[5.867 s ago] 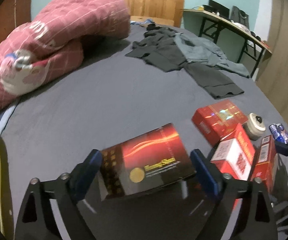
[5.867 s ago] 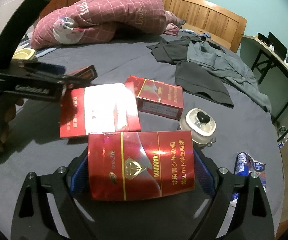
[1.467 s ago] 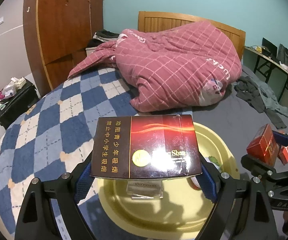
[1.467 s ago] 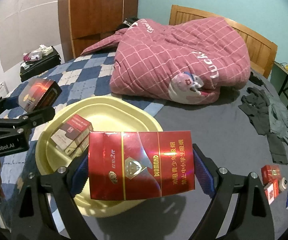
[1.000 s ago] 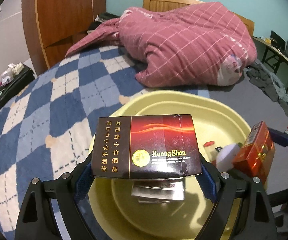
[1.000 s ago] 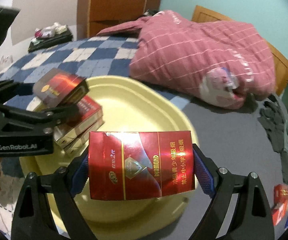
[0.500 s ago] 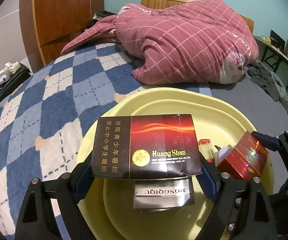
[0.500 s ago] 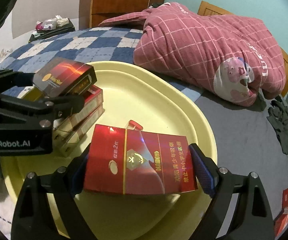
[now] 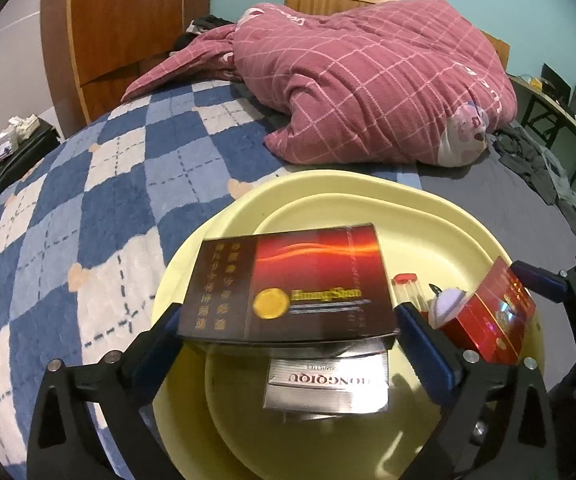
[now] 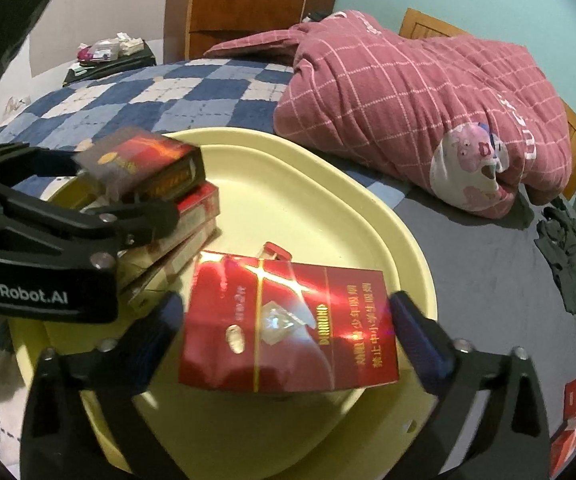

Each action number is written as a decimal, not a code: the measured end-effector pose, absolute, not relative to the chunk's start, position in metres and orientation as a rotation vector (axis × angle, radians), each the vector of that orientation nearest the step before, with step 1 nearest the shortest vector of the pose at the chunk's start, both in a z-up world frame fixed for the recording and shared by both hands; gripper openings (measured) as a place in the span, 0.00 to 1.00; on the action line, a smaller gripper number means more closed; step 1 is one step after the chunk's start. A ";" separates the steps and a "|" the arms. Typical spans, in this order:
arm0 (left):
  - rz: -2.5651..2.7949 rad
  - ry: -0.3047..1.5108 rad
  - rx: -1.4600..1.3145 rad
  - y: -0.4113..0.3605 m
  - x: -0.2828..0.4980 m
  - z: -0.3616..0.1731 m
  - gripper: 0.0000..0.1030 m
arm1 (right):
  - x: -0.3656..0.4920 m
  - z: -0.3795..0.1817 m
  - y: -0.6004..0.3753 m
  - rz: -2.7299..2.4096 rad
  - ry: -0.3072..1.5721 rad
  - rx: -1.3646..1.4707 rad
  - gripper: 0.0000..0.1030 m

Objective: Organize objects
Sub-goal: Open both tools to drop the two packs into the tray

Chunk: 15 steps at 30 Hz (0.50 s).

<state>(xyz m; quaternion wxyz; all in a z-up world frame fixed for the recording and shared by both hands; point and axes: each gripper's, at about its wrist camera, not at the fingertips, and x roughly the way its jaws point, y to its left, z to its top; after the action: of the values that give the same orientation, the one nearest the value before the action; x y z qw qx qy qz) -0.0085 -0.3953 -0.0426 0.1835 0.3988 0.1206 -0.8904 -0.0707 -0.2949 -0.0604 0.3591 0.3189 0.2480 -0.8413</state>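
A pale yellow basin (image 9: 327,192) (image 10: 367,216) sits on the bed. My left gripper (image 9: 288,320) has opened around the dark Huang Shan carton (image 9: 288,284), which rests on a stack of cartons (image 9: 327,384) at the basin's left side; it also shows in the right wrist view (image 10: 144,164). My right gripper (image 10: 288,324) has opened around the red Diamond carton (image 10: 288,324), which tilts loose between the fingers over the basin's middle; it also shows in the left wrist view (image 9: 495,316). A small red-capped item (image 9: 405,286) lies in the basin.
A pink checked quilt (image 9: 367,80) lies heaped behind the basin. A blue checked blanket (image 9: 68,216) covers the bed to the left. Dark clothes (image 10: 575,264) and more red cartons (image 10: 571,428) lie on the grey sheet at right. A wooden wardrobe (image 9: 120,20) stands behind.
Both grippers have lowered into the basin and opened. The dark carton now rests on the stack, and the red carton has tilted free between the right fingers.
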 end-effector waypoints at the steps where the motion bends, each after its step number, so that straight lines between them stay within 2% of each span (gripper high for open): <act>1: -2.509 0.338 1.116 -0.396 -0.008 -0.040 1.00 | -0.069 -0.058 -0.294 -2.174 0.640 0.806 1.00; 5: -2.507 0.370 1.073 -0.400 -0.001 -0.027 1.00 | -0.068 -0.046 -0.288 -2.197 0.586 0.786 1.00; 15: -2.541 0.311 1.004 -0.385 0.017 0.010 1.00 | -0.065 -0.014 -0.271 -2.248 0.522 0.776 1.00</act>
<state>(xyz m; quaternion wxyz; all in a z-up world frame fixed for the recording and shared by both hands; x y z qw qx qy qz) 0.0171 -0.3852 0.0101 0.1944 0.3582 0.1109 -0.9064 -0.0652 -0.2706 -0.0142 0.3460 0.2991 0.2010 -0.8662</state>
